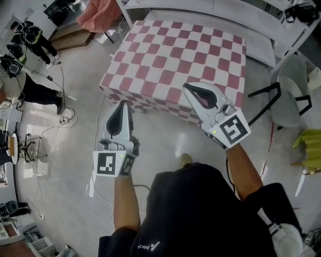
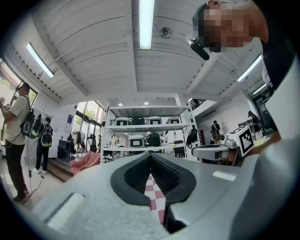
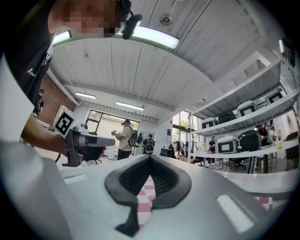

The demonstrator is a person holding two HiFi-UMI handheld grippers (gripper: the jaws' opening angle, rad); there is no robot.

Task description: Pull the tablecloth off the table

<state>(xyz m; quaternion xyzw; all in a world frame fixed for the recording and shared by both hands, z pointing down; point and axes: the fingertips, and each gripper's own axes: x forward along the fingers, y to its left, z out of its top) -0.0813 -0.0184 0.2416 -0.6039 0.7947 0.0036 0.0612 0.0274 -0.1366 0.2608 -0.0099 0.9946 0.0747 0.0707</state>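
Note:
A red-and-white checked tablecloth (image 1: 180, 65) covers the table and hangs over its near side. I hold both grippers up in front of me, short of the table's near edge. The left gripper (image 1: 124, 103) is shut with nothing in it, its tips just before the cloth's hanging left corner. Further right, the shut right gripper (image 1: 186, 86) shows in front of the cloth's near edge, empty too. In the left gripper view the jaws (image 2: 150, 155) meet, and a strip of the checked cloth (image 2: 157, 194) shows beyond them. The right gripper view shows the same: closed jaws (image 3: 150, 157), checked cloth (image 3: 143, 199) behind.
A grey chair (image 1: 293, 100) stands right of the table, with something yellow-green (image 1: 308, 143) near it. White shelving (image 1: 210, 7) runs behind the table. A pink cloth (image 1: 100, 15) lies at the far left. Two people (image 1: 30, 40) and floor cables (image 1: 65, 118) are on the left.

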